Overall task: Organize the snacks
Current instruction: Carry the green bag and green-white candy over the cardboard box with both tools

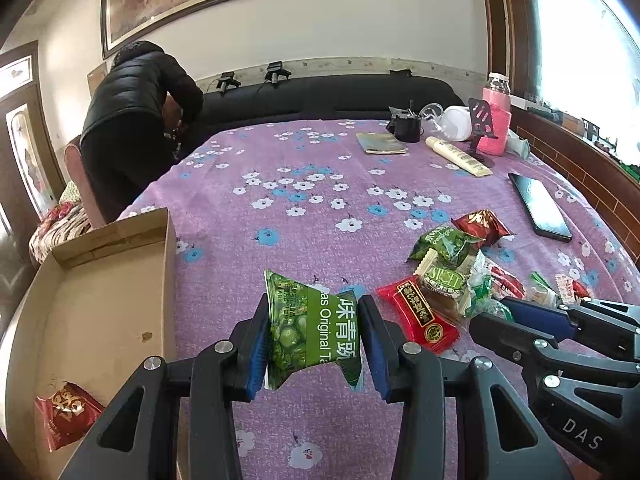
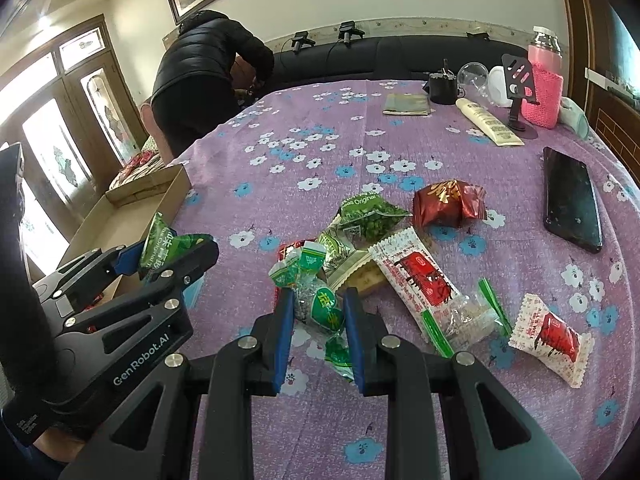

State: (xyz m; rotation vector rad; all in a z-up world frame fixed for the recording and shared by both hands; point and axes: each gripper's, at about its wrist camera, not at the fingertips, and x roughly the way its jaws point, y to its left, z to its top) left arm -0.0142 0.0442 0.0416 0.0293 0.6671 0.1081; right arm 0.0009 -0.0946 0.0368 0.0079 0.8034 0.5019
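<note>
Left tool (image 1: 314, 338): closed on green pea packet (image 1: 312, 336), lower centre, beside cardboard box (image 1: 120, 264).
Right tool (image 2: 318, 332): clamped on green-wrapped candy (image 2: 320, 308), lower centre, at snack pile (image 2: 400, 256).

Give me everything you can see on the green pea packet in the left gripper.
The green pea packet is a small glossy foil pillow pack printed with peas and white lettering, crimped at both ends. It looks sealed and puffy. The left gripper pinches its sides between blue pads, holding it above the purple floral cloth, right of the cardboard box.
</note>
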